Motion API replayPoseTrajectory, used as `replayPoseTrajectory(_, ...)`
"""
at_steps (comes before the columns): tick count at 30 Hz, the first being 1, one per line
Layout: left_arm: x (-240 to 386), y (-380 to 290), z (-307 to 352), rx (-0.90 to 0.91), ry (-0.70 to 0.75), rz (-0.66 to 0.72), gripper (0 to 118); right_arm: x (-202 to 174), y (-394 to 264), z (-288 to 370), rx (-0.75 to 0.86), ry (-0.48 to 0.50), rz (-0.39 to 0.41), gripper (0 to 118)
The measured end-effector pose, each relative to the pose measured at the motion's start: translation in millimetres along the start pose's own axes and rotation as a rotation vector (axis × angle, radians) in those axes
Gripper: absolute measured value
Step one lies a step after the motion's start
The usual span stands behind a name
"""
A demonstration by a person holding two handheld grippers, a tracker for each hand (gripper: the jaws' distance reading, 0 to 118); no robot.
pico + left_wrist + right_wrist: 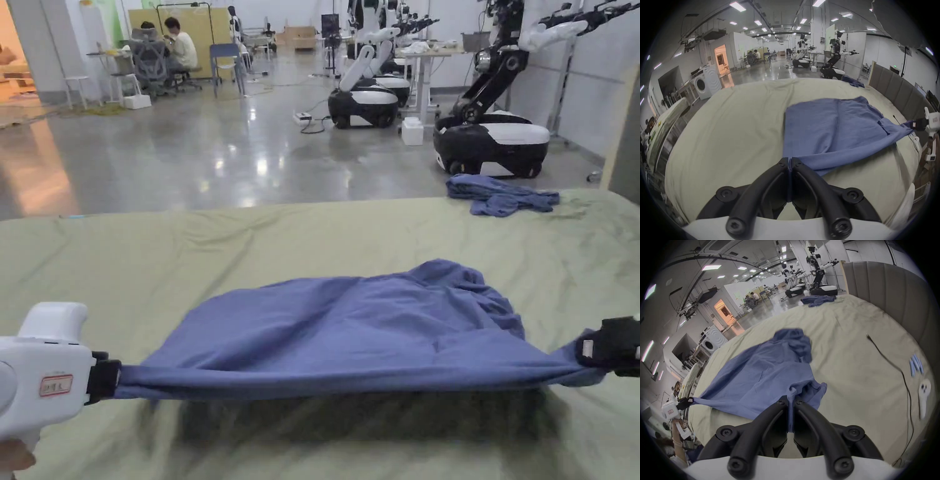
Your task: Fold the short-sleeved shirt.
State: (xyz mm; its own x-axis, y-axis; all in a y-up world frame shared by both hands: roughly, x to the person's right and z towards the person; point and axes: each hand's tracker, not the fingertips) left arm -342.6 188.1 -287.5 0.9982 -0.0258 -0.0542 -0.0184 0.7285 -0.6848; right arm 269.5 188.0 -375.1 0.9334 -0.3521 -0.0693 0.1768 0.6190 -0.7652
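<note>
A blue short-sleeved shirt lies on a pale green bed sheet, its near edge lifted and stretched taut between my two grippers. My left gripper is shut on the shirt's left corner. At the right edge of the head view my right gripper is shut on the other corner. The far part of the shirt is bunched and rests on the sheet. Each gripper view also shows the other gripper at the shirt's far end.
A second blue garment lies crumpled at the bed's far right edge. A black cable, a white controller and small blue items lie on the sheet to the right. A padded headboard bounds the right side. Wheeled robots stand on the floor beyond.
</note>
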Motion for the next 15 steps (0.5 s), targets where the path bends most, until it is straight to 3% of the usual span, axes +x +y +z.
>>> replayPoseTrajectory(6, 1, -92, 47, -0.049, 0.006, 0.021, 3, 24, -101, 50, -0.046, 0.039, -0.09, 6)
replayPoseTrajectory(15, 12, -150, 71, -0.039, -0.013, 0.053, 3, 20, -173, 88, -0.06, -0.002, -0.092, 6)
